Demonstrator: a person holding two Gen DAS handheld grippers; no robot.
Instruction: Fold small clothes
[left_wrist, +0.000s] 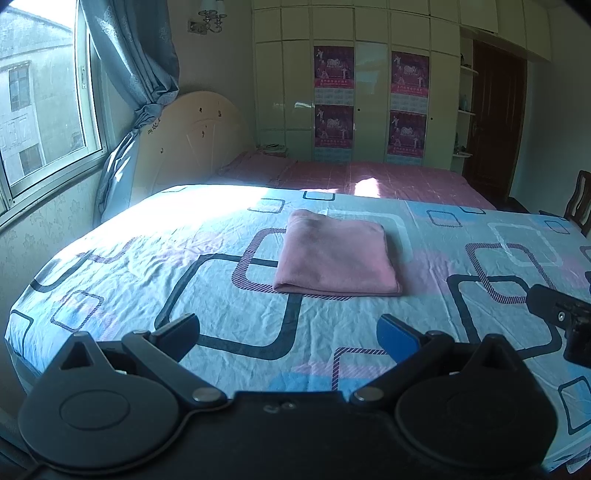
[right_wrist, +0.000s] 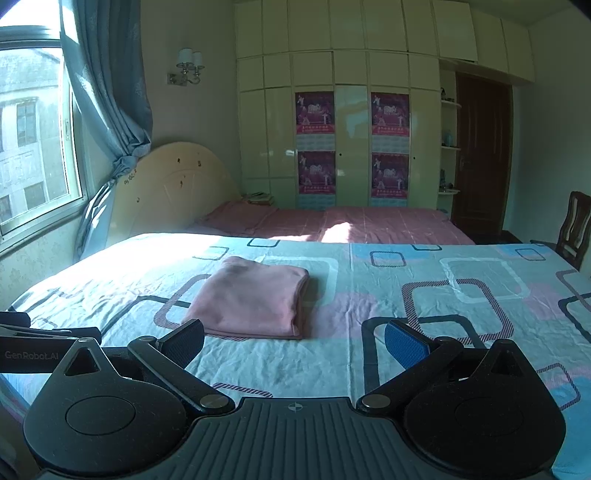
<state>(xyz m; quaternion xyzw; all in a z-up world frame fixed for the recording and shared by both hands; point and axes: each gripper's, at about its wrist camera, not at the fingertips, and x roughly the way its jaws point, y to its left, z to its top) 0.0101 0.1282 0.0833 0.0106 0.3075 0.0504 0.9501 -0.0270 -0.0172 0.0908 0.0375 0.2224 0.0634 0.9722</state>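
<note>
A: How far along does it look?

B: Nearly done, I judge. The pink garment (left_wrist: 338, 254) lies folded in a neat rectangle on the patterned bedsheet (left_wrist: 147, 266). The left gripper (left_wrist: 291, 332) and the right gripper (right_wrist: 293, 338) are both spread wide, holding nothing, short of the cloth.

A: Do the views differ?

B: The right view shows the stacked fold edges; the left view catches the other gripper at its right edge.

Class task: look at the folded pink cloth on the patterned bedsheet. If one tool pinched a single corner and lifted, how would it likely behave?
The pink cloth looks soft and layered, so it would probably droop and unfold. It seems light, likely sliding on the bedsheet if pushed, dragging wrinkles along.
</note>
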